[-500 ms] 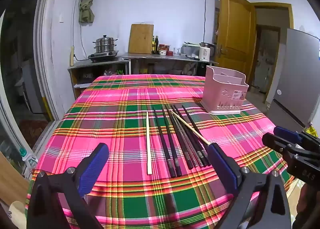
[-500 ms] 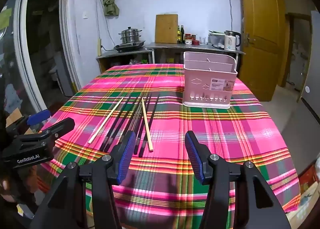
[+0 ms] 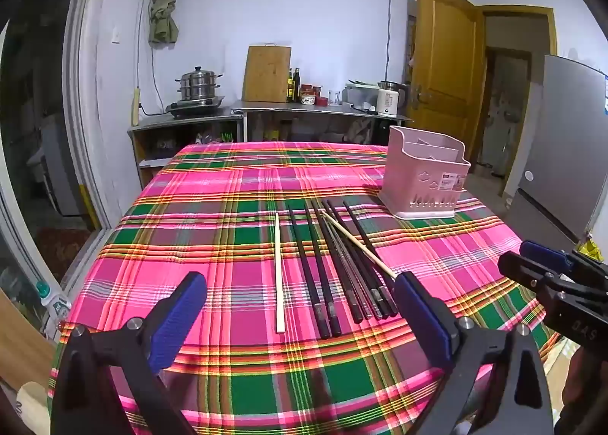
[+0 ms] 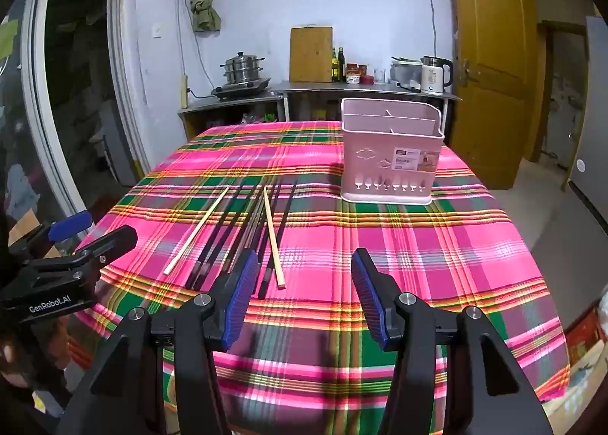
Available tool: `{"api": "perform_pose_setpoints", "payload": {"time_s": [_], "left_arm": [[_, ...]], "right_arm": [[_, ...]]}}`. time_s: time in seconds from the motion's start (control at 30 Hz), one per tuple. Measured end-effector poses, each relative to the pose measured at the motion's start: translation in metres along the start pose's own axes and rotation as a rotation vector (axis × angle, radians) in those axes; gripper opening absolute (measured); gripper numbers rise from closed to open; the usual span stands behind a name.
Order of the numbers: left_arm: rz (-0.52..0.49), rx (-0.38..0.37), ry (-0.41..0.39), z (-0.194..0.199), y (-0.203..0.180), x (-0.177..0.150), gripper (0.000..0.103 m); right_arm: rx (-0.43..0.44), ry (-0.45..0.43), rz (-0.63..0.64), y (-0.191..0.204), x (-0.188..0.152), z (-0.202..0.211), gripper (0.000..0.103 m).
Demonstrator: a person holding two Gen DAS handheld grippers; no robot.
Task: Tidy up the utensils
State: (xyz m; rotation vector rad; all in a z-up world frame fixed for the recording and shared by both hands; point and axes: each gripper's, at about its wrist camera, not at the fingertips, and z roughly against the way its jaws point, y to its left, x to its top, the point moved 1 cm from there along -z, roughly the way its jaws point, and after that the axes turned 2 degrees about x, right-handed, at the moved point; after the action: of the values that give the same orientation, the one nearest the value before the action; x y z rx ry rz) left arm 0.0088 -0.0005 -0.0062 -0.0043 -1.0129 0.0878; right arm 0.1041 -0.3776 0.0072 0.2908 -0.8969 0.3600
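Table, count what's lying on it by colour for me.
Light wooden chopsticks: 2
Dark and grey chopsticks: about 7; they overlap, so the exact count is unclear
Pink holder: 1
Total: about 10

Your left hand-held gripper has two matte black angular fingers, each tipped with a ribbed royal-blue pad and pinned with round silver screws. Your right hand-held gripper is built the same: black arms, blue ridged pads, silver bolt heads. Seen from the right wrist camera, the left one's black body carries white "GenRobot.AI" lettering.
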Motion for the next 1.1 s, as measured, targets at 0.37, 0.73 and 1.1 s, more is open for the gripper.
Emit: {"api": "perform_pose_setpoints", "payload": {"time_s": [0.37, 0.73, 1.1], "left_arm": [[0.003, -0.004, 0.004, 0.0000, -0.0055, -0.0005, 0.100], [0.003, -0.004, 0.005, -0.0003, -0.0055, -0.0004, 0.100], [0.004, -0.007, 0.006, -0.0022, -0.0054, 0.0019, 0.100]], "right_arm": [[-0.002, 0.002, -0.005, -0.0011, -0.0001, 0.0014, 0.052], [-0.004, 0.001, -0.003, -0.0008, 0.0005, 0.0017, 0.052], [-0.004, 0.002, -0.002, 0.0002, 0.0003, 0.0015, 0.052]]}}
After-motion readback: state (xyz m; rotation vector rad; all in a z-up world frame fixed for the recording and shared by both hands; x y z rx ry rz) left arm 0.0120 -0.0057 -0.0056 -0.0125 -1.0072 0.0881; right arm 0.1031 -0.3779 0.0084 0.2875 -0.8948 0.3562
